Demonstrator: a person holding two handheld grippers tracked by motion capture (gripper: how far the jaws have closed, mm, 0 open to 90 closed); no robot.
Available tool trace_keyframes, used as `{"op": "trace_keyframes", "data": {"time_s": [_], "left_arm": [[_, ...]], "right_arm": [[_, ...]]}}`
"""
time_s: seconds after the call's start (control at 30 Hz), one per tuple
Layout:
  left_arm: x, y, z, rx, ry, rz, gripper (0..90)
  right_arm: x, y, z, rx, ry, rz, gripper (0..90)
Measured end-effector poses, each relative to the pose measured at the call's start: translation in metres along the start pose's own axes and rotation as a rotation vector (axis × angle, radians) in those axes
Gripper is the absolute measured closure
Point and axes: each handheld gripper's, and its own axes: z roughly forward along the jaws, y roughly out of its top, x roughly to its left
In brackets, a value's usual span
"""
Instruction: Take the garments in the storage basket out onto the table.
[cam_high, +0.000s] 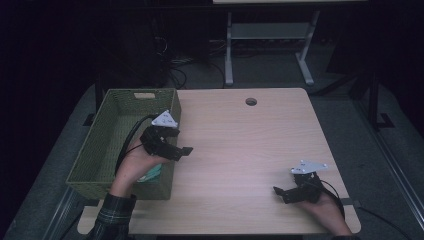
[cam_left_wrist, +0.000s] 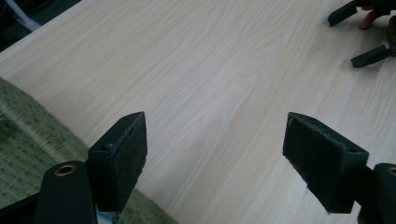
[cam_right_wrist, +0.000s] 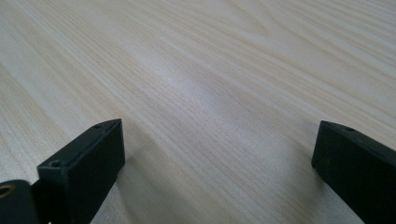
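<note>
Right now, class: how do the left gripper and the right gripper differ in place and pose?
The left gripper hangs at the green basket's right wall, off the table; the right gripper sits low near the table's front right corner. The left gripper's jaws point right, the right gripper's point left, so they face each other. Both are open, with nothing between the jaws.

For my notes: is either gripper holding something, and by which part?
Nothing is held. The left gripper and the right gripper both have open jaws with bare table between them.
</note>
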Motion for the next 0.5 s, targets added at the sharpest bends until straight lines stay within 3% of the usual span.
{"op": "trace_keyframes", "data": {"time_s": [0.5], "left_arm": [[0.018,-0.016,-0.018,0.028,0.058,-0.045,24.1]], "right_arm": [[0.0,0.0,0.0,-0.001,0.001,0.001,2.2]]}}
